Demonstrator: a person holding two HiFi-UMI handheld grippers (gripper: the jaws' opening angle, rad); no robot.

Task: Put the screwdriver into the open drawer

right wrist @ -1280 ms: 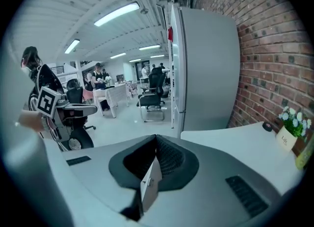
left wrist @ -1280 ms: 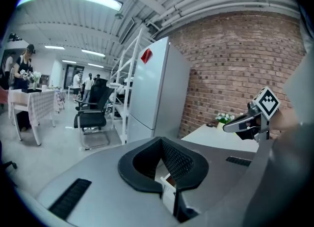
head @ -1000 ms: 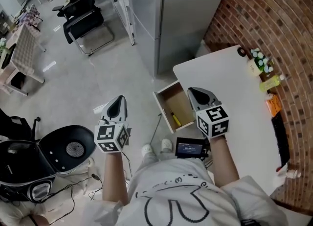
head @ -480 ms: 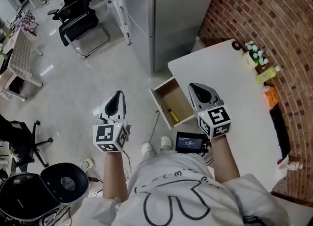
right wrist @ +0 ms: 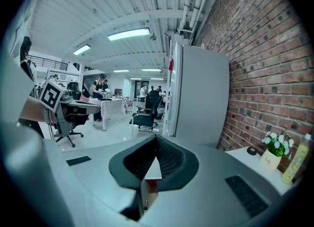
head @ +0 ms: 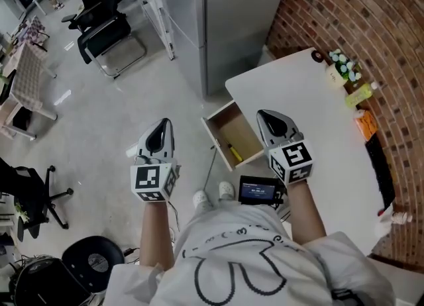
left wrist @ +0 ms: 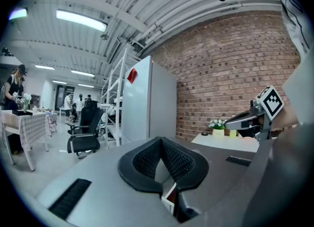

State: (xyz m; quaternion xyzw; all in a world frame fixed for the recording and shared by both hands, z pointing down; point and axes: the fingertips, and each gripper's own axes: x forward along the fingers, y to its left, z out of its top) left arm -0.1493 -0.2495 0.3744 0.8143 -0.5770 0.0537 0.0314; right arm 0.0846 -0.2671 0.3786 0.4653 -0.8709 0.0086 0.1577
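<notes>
L gripper [head: 159, 134] & R gripper [head: 271, 124] are both out in front of the person, well apart from each other. L jaws are pressed together at the tips w/ nothing btwn them. R is the same: tips meet, nothing pinched. The screwdriver [head: 234, 152], yellow handle, lies inside the open drawer [head: 227, 130], toward its 5 o'clock corner, apart from both grippers. In the head view the drawer sits just at 9 o'clock of R gripper, pulled out from the 9 o'clock edge of the white table [head: 318, 119]. L gripper is well off at the drawer's 9 o'clock, over the floor. A small black device w/ lit screen [head: 257, 191] is at 6 o'clock of the drawer, near the person's waist. Along the table's 1 o'clock edge by the brick wall [head: 371, 26] are a flower pot [head: 339, 71], a yellow-green bottle [head: 361, 93] & an orange item [head: 366, 126]. A grey cabinet [head: 232, 13] stands at 12 o'clock of the drawer, w/ a black office chair [head: 106, 30] at 10 o'clock.
</notes>
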